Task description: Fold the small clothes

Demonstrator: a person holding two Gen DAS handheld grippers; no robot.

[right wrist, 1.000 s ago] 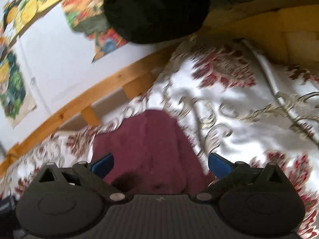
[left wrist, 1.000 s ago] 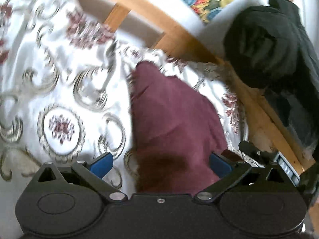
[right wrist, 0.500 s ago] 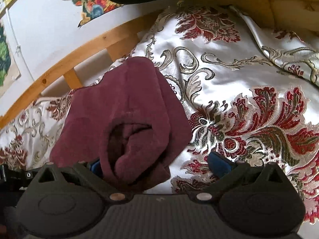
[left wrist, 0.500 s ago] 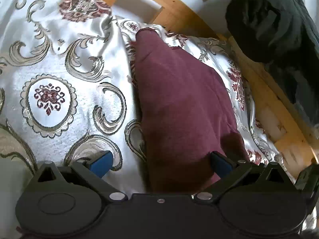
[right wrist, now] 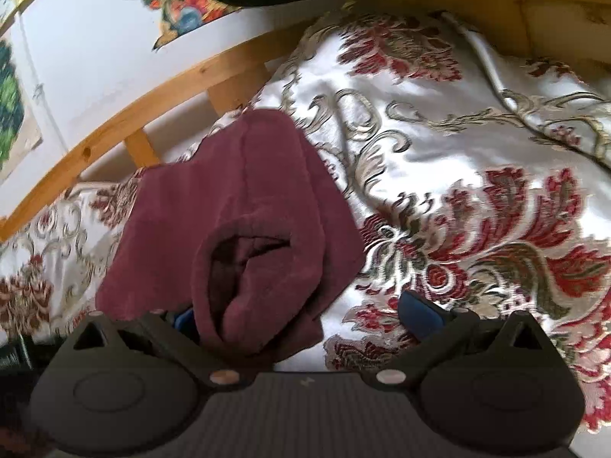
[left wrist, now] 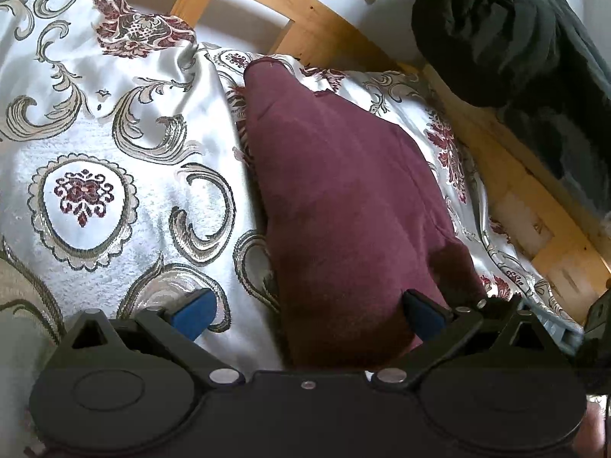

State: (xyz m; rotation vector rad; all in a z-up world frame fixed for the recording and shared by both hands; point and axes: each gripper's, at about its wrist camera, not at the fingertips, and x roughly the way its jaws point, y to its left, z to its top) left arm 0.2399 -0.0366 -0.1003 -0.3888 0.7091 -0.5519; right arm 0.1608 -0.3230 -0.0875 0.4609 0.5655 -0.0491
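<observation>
Left wrist view has the left gripper [left wrist: 305,309] with jaws spread over the maroon garment [left wrist: 343,198] near the bed's wooden rail [left wrist: 317,23], right gripper [right wrist: 301,315] likewise unclamped (cuff bunched), so next likely pinching an edge.

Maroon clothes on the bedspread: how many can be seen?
1: the maroon garment lies on the patterned bedspread beside the wooden frame, between both open grippers. Others may be hidden.
</observation>
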